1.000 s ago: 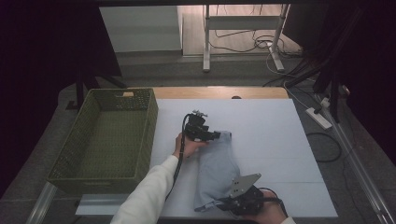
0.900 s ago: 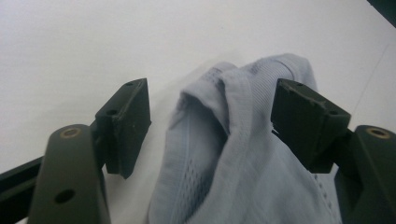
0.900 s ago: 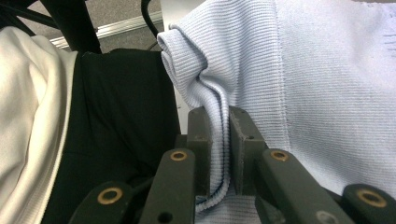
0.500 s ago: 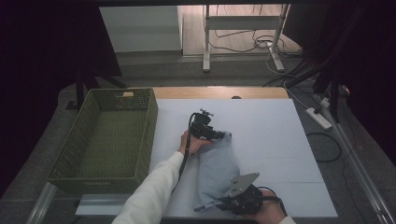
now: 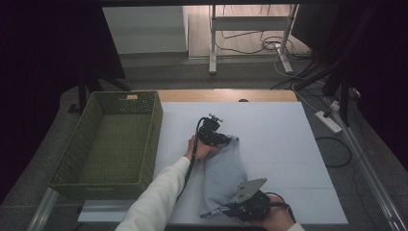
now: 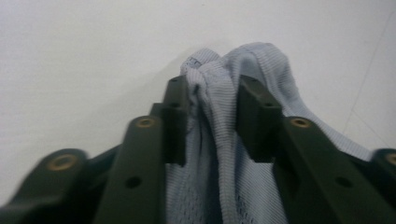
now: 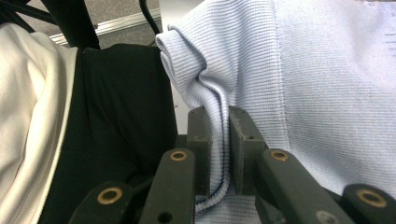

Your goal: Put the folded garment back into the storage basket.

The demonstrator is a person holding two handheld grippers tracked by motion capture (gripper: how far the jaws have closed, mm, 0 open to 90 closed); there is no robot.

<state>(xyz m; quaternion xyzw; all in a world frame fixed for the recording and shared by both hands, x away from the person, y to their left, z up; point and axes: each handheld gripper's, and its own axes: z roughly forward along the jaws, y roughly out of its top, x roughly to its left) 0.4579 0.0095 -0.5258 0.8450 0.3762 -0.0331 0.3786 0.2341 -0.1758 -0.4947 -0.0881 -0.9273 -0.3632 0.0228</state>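
Fingers point(image 6: 177, 109) pinch garment point(image 5: 226, 173), lengthwise near-to-far.

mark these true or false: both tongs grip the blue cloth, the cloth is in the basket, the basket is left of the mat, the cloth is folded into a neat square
1. Both tongs grip the cloth. True: the left tongs, whose jaws have just been closing, pinch a bunch of the light blue knitted cloth, and the right tongs clamp its ribbed edge.
2. The cloth is in the basket. False: it lies on the white table mat.
3. The basket is left of the mat. True: the green woven basket stands there in the high view.
4. The cloth is folded into a neat square. False: it lies bunched and elongated between the tongs.
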